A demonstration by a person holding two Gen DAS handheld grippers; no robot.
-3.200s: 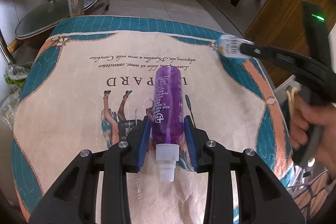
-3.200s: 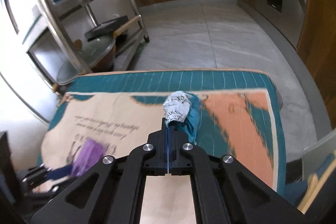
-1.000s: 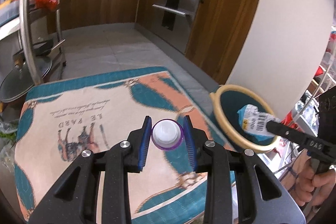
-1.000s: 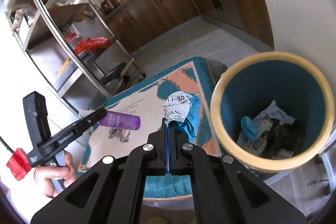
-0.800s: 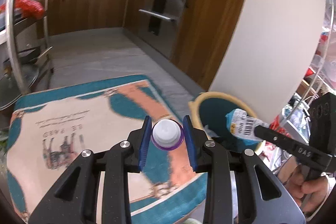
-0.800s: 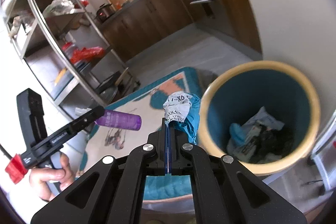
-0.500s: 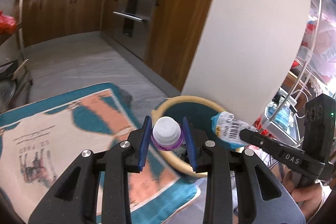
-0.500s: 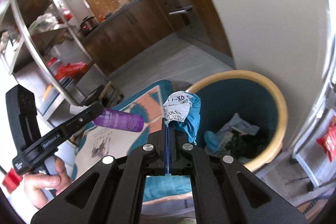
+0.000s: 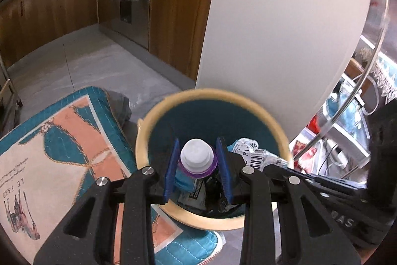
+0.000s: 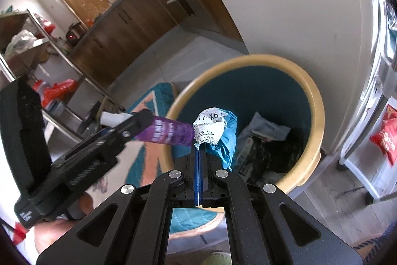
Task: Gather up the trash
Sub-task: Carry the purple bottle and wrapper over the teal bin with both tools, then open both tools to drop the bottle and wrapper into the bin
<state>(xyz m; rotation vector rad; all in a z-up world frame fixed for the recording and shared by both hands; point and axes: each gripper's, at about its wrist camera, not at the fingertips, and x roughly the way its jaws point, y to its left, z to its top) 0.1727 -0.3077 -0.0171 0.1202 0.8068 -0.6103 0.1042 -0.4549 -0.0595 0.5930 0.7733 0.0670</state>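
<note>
My left gripper (image 9: 197, 160) is shut on a purple bottle with a white cap (image 9: 197, 156) and holds it above the open mouth of a round bin (image 9: 146, 131) with a tan rim and teal inside. My right gripper (image 10: 199, 153) is shut on a crumpled white and blue wrapper (image 10: 218, 128) and holds it over the same bin (image 10: 315, 101). In the right wrist view the purple bottle (image 10: 166, 132) and the left gripper (image 10: 124, 131) come in from the left. The wrapper (image 9: 253, 153) also shows in the left wrist view. Paper and dark trash (image 10: 268, 138) lie in the bin.
A printed teal, orange and cream cloth (image 9: 62, 145) covers the surface left of the bin. A white wall (image 9: 285, 29) stands right behind the bin. A wire rack with packets (image 10: 382, 135) is at the right. Wooden cabinets (image 9: 49, 6) and grey floor lie beyond.
Both grippers have carried their loads from the cloth rightward to over the bin. The bin now fills the middle of both views. Both grips stay shut.
</note>
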